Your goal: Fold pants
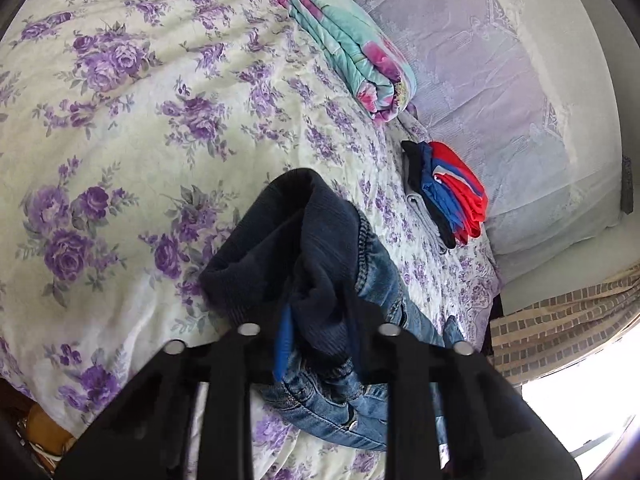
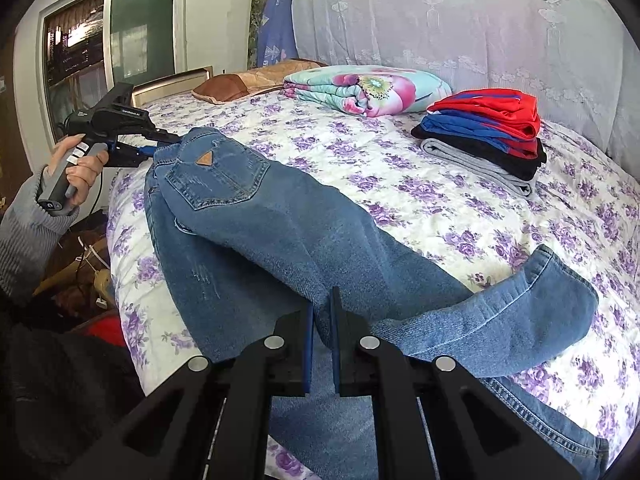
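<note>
Blue jeans (image 2: 280, 232) lie across the flowered bedspread (image 2: 460, 216), back pocket up, one leg end folded over at the right. My left gripper (image 2: 168, 138), held by a hand in a grey sleeve (image 2: 80, 168), is shut on the waistband at the bed's left edge. In the left wrist view the waistband and its dark lining (image 1: 304, 240) bunch up between the fingers of the left gripper (image 1: 318, 312). My right gripper (image 2: 322, 304) is shut on a pinch of denim on the leg, near the knee.
A stack of folded clothes (image 2: 484, 132), red on top, sits at the back right of the bed. A folded floral blanket (image 2: 368, 88) and a brown pillow (image 2: 240, 84) lie behind. A lace-covered headboard (image 2: 440, 20) rises at the far side. Clutter lies on the floor beyond the bed's left edge.
</note>
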The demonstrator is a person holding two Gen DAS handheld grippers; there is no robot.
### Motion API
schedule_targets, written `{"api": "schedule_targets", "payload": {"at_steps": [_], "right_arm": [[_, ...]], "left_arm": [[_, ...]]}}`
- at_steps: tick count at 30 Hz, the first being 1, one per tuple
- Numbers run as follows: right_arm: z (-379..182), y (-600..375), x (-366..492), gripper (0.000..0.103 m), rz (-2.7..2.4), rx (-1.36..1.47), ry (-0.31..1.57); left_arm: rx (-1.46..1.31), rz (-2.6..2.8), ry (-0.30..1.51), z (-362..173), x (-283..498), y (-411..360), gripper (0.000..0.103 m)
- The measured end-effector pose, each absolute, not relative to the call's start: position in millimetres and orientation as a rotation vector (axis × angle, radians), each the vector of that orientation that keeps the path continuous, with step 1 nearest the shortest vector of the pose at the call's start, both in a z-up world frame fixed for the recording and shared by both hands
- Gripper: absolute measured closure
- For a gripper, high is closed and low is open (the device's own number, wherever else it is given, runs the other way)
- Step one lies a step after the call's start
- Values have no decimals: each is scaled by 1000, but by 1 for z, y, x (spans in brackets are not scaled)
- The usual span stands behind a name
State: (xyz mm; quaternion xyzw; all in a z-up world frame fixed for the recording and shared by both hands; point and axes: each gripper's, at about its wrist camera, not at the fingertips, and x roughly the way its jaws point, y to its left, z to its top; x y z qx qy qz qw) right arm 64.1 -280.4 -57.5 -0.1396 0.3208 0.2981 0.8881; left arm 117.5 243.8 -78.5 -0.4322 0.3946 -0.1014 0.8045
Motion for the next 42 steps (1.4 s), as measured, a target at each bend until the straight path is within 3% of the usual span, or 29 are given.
{"api": "schedule_targets", "payload": {"at_steps": [6,15,21,27,32,36,39,41,42], "right_arm": [[-31,-276,46,96,636,-317,625],[-91,-262,25,95,648,-330,762],[-101,-262,23,95,633,-310,764],[-104,-266,26,94,629,-266,768],[-106,-269,25,93,613,-223,763],[-102,-272,26,91,614,-182,774],[-86,-277,26,83,640,-138,776],[-66,-285,25,49,645,-83,736],[-55,-291,26,44,620,-51,706]], "left_arm": [[-859,-272,791,-43,116,250,90],[-987,-301,854,-106,106,271,88],[-757,-99,730,-48,72,266,88],[-543,-427,782,-18,86,151,88],[-339,-639,953,-58,105,35,88],[-272,-664,1021,-102,107,4,84],[-320,-713,983,-106,101,14,84],[-337,-728,979,-109,102,15,84],[-336,-729,969,-110,101,15,84]]}}
